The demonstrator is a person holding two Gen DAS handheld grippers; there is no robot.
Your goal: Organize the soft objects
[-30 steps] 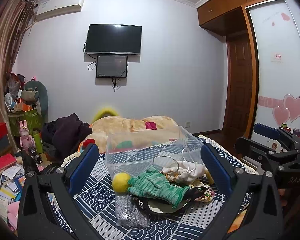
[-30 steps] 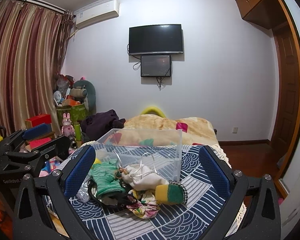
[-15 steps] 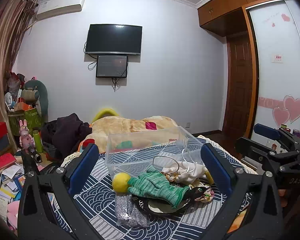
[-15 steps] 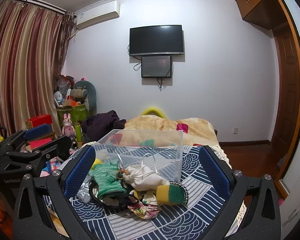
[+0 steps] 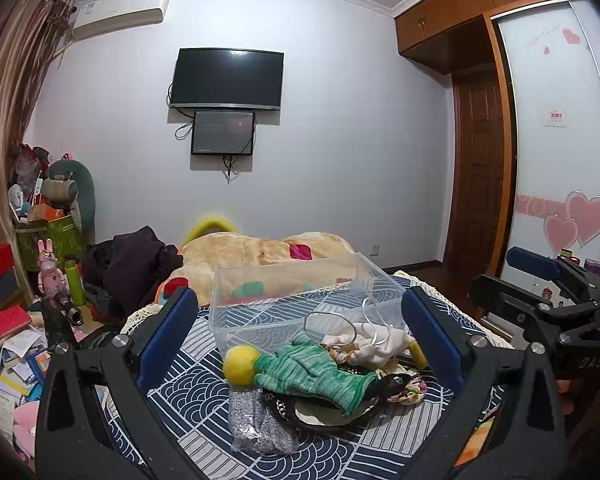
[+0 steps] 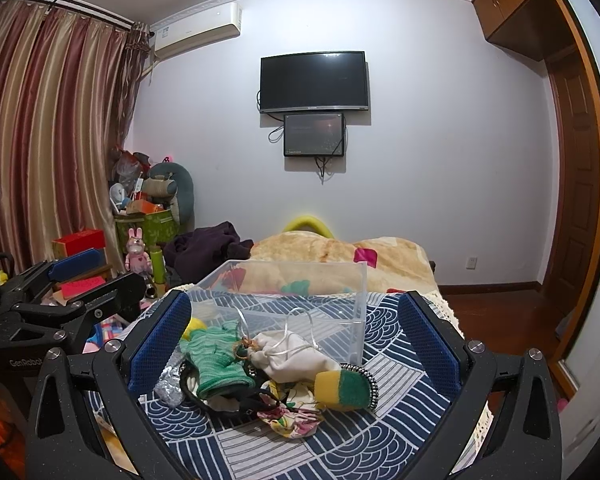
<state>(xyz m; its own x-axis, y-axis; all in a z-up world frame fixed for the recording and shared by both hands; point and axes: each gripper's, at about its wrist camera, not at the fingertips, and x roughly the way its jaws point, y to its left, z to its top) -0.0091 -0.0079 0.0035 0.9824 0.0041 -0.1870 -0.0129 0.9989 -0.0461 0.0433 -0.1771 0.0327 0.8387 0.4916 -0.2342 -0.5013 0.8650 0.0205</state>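
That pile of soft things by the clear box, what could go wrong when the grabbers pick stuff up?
The white pouch's clear loop handles lie over the green knit glove, so lifting one might drag the other. The clear box looks light; a nudge could slide it. Both the left gripper and right gripper hang open, holding nothing.

Both views: even, cool indoor light from overhead, moderately bright, source out of frame; soft shadows under the TV (image 5: 227, 79) and beneath the pile of soft things on the bed (image 6: 384, 364). Faint glare specks on the TV screen. Strong fisheye bending at wall (image 6: 420, 180) and ceiling lines, black vignette in corners; focus sharp mid-frame, softer toward the edges.
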